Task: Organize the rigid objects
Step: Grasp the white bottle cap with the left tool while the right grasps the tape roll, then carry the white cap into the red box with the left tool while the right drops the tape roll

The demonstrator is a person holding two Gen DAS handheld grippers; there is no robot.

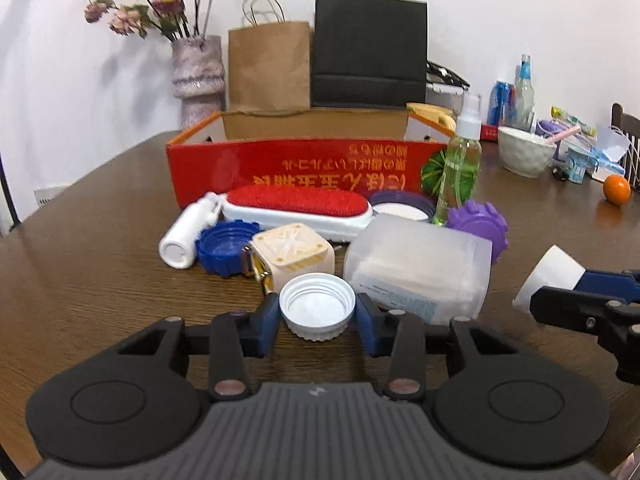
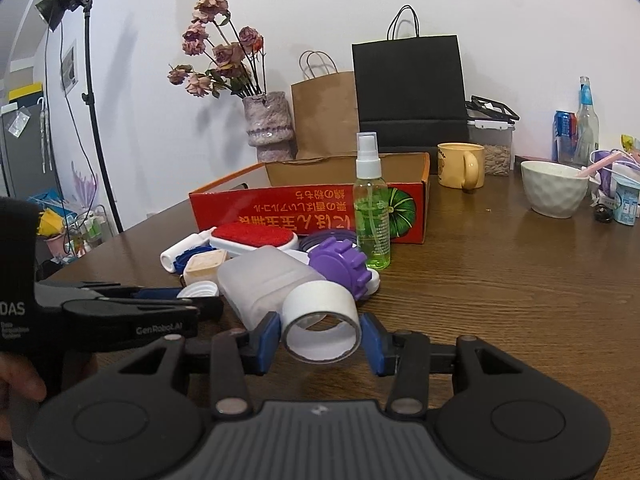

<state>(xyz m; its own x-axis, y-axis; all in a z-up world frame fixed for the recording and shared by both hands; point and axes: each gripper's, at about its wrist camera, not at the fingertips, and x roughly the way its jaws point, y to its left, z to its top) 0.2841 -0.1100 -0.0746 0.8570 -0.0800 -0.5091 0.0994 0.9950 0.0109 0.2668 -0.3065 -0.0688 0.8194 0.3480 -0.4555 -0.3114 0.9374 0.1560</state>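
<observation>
Left wrist view: the left gripper (image 1: 318, 314) pinches a white cap (image 1: 317, 306), open side up, just above the wooden table (image 1: 100, 272). Crowded beyond it sit a cream cube (image 1: 292, 254), a blue cap (image 1: 224, 246), a white bottle (image 1: 188, 232), a red-topped brush (image 1: 298, 208), a frosted tub (image 1: 418, 270) and a purple cap (image 1: 480, 226). A green spray bottle (image 1: 460, 160) stands before the red box (image 1: 300, 168) (print upside down). The right gripper (image 2: 320, 336) clamps a white tape roll (image 2: 320, 320), close against the tub.

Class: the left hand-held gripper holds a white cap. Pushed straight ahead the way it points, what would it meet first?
Probably the cream cube, just beyond the white cap in the left hand-held gripper; depth is uncertain.
</observation>
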